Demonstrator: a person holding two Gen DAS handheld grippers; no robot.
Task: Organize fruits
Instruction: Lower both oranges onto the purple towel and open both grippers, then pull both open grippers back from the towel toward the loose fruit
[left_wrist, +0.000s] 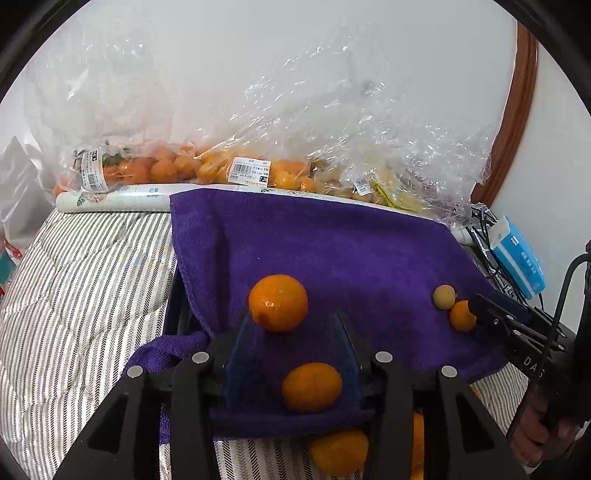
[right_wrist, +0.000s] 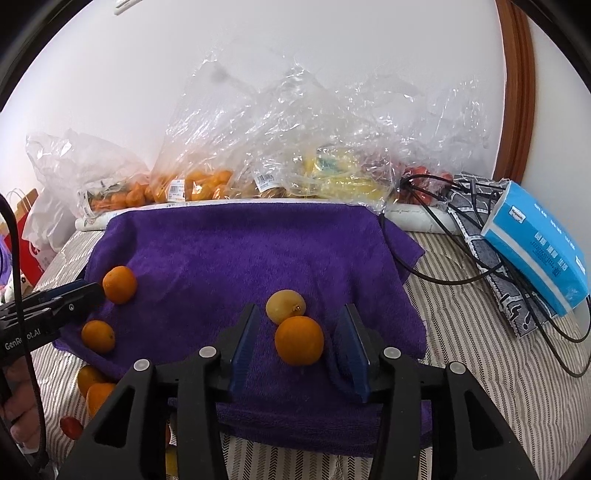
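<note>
Left gripper (left_wrist: 293, 328): jaws apart, pads clear of both mandarins on the purple towel (left_wrist: 332, 251). Larger mandarin (left_wrist: 277, 302) just off the fingertips, nearer mandarin (left_wrist: 311, 386) between the blue pads (left_wrist: 240, 365) with gaps either side, nothing gripped.

Right gripper (right_wrist: 301, 332): jaws likewise apart, small orange (right_wrist: 299, 340) lying loose between them, pale yellow fruit (right_wrist: 285, 306) touching it from behind.

More loose citrus below the towel's front edge on the striped bedding (right_wrist: 480, 350); bagged fruit (left_wrist: 177, 166) along the wall.

Likely trouble: round fruit on soft, sloping cloth, prone to roll off the front hem at a nudge. Closing on the small orange could shove the yellow fruit away or pinch both together. Towel pile could snag under a low fingertip and drag everything. Off-centre squeeze on the nearer mandarin could squirt it forward.
</note>
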